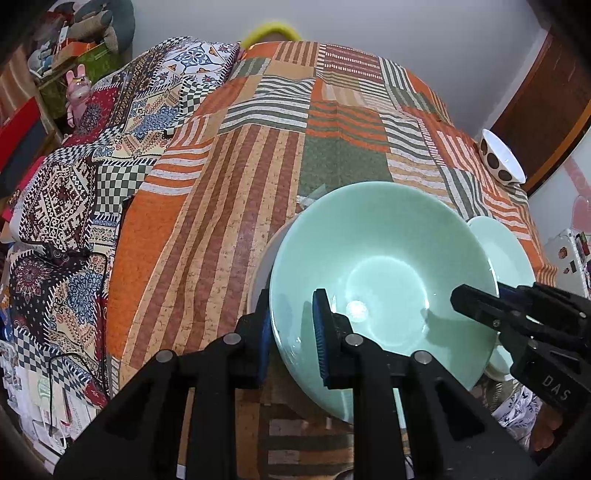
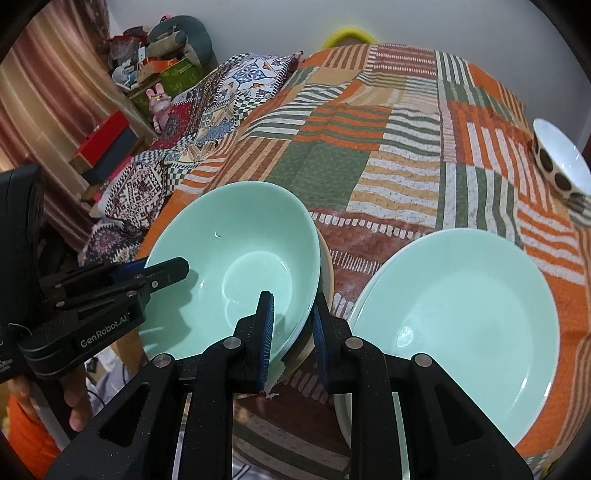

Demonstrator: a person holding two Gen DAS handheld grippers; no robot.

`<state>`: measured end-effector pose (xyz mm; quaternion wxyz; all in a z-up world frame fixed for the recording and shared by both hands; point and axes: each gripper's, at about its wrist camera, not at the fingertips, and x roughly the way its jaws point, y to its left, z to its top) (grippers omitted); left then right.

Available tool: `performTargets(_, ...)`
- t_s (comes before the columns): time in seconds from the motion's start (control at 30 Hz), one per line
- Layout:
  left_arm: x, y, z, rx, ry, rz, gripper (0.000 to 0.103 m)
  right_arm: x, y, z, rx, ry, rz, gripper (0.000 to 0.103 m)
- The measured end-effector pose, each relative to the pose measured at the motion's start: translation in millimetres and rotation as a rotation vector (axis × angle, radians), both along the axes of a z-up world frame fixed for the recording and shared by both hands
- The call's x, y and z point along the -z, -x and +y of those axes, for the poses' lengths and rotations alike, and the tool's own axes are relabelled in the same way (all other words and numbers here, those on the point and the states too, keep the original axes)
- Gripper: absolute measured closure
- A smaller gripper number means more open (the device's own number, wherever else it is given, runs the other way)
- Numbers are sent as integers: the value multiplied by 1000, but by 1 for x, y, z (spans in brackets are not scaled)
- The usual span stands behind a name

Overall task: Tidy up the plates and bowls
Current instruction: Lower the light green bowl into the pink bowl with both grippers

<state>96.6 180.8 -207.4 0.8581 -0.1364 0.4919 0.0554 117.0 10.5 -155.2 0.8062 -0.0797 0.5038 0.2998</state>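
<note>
Mint-green bowl (image 1: 384, 273) gripped at opposite rims by left gripper (image 1: 291, 332) and right gripper (image 2: 291, 328) | risk: uneven pull tips it onto green plate (image 2: 461, 325)

Patchwork bedspread (image 1: 258, 155), grey wall (image 1: 406, 29), cluttered shelf (image 1: 55, 62)

Bed with patchwork striped cover (image 2: 369, 155), mint plate (image 2: 461, 325), spotted bowl (image 2: 561, 162), patterned pillow (image 1: 110, 122)

On the bed (image 2: 369, 173), a bowl (image 2: 236, 258) sits left of a plate (image 2: 461, 314), the two near each other. A smaller bowl (image 2: 561, 162) lies well behind them at the bed's right edge. A pillow (image 2: 236, 85) lies at the far left.
</note>
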Motion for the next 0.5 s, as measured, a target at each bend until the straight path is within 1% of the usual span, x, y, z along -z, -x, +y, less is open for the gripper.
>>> performTargets(0.17, 1, 2, -6, 9, -32, 3, 84, 0, 2, 4, -13, 41, -38, 83)
performTargets(0.33, 2, 3, -15, 27, -81, 1, 84, 2, -1, 0, -6, 43, -33, 82)
performTargets(0.5, 2, 4, -16, 22, -92, -2, 84, 3, -1, 0, 3, 45, -35, 82)
